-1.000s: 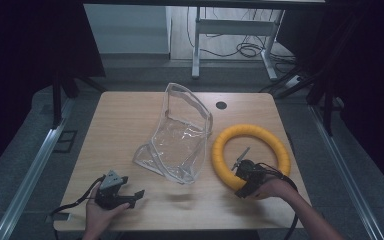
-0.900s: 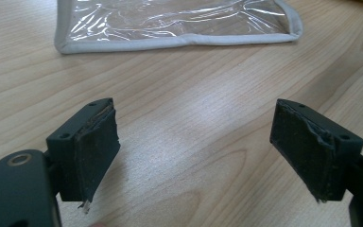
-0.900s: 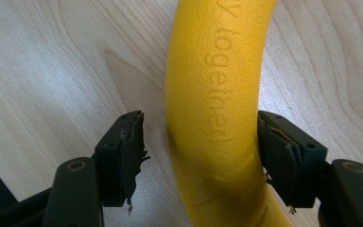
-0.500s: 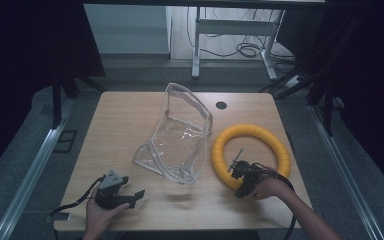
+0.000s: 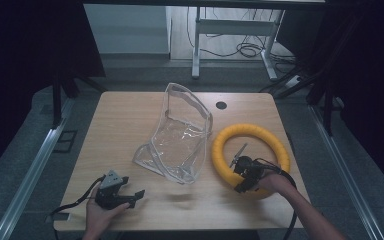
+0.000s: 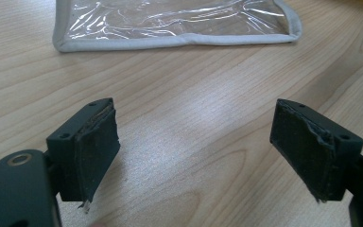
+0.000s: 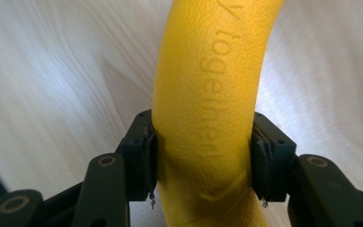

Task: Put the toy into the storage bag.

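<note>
A yellow foam ring (image 5: 252, 150) lies on the right side of the wooden table (image 5: 125, 115). My right gripper (image 5: 242, 179) is shut on the ring's near edge; in the right gripper view its jaws squeeze the yellow ring (image 7: 208, 104) from both sides, denting it. A clear plastic pouch (image 5: 182, 135) with grey trim stands open at the table's middle. My left gripper (image 5: 132, 196) rests open near the front left edge, nothing between its jaws. In the left gripper view the pouch's trimmed edge (image 6: 170, 40) lies ahead of the open left gripper (image 6: 196, 151).
A round cable hole (image 5: 221, 105) sits at the table's back edge. Beyond the table are desk legs and cables on the floor (image 5: 240, 47). A metal rail (image 5: 30, 170) runs along the left side.
The right gripper has shifted slightly along the near part of the yellow ring while staying shut on it. The left gripper has not moved.
</note>
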`<state>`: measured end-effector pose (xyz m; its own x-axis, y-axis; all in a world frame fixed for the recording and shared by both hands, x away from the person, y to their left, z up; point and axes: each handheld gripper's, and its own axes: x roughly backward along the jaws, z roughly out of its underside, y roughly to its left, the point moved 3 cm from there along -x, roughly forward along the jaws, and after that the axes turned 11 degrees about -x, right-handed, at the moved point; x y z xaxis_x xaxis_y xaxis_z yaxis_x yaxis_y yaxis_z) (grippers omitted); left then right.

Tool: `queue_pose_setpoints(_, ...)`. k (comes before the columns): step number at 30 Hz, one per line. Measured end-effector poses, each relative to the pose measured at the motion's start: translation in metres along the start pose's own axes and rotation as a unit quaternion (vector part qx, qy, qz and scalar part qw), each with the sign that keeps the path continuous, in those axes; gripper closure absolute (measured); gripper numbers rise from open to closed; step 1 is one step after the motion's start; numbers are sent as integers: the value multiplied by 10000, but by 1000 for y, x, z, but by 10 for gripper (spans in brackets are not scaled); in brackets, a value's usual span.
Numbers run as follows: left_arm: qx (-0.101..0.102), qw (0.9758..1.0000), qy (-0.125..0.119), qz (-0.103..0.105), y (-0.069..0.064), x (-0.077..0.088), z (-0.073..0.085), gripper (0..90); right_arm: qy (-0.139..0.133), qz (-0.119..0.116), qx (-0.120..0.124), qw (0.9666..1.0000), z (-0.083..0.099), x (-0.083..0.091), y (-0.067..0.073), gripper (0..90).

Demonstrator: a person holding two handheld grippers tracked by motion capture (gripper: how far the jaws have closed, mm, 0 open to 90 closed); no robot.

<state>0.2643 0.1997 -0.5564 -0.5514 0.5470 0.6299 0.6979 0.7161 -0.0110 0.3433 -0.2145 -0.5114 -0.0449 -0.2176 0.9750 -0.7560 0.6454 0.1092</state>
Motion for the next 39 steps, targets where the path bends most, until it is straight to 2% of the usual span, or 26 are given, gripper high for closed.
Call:
queue_pose_setpoints(1,-6,10000,2,-3,0,0,0,160,-121,-91,-76,9999,-1,6,-1,504)
queue_pose_setpoints(2,-5,10000,-2,-8,0,0,0,160,-378,-255,-200,9988,-3,17,-4,504)
queue_pose_setpoints(3,-5,10000,-2,-8,0,0,0,160,-378,-255,-200,9988,-3,17,-4,504)
queue_pose_setpoints(5,6,10000,-10,-19,0,1,0,160,-597,-449,-324,9967,-4,26,-7,505)
queue_pose_setpoints(6,11,10000,-15,-19,0,1,0,160,-815,-585,-372,9943,-5,34,-10,506)
queue_pose_setpoints(8,11,10000,-15,-17,1,1,0,160,-881,-634,-407,9933,-5,37,-10,506)
queue_pose_setpoints(11,14,10000,-18,-14,1,1,0,160,-1113,-804,-492,9893,-4,46,-14,507)
queue_pose_setpoints(12,16,10000,-22,-11,1,1,0,160,-1251,-883,-549,9867,-4,52,-16,507)
queue_pose_setpoints(13,16,10000,-22,-11,1,1,0,160,-1251,-883,-549,9867,-4,52,-16,507)
queue_pose_setpoints(14,17,10000,-23,-14,1,1,0,160,-1311,-921,-589,9853,-3,54,-17,507)
queue_pose_setpoints(15,20,10000,-22,-14,1,1,0,160,-1420,-974,-630,9831,-4,59,-18,508)
queue_pose_setpoints(19,24,10000,-27,-14,1,1,0,160,-1523,-1027,-690,9806,-3,63,-19,509)
queue_pose_setpoints(28,42,10000,-65,-26,2,3,0,160,-1987,-1118,-903,9695,-3,76,-27,511)
queue_pose_setpoints(32,46,10000,-78,-31,2,3,-1,160,-2187,-1158,-997,9637,-3,81,-30,512)
queue_pose_setpoints(36,53,9999,-91,-43,2,3,-1,160,-2479,-1171,-1128,9551,-1,88,-35,513)
queue_pose_setpoints(39,51,9999,-93,-45,2,3,-1,160,-2680,-1103,-1160,9500,0,95,-36,512)
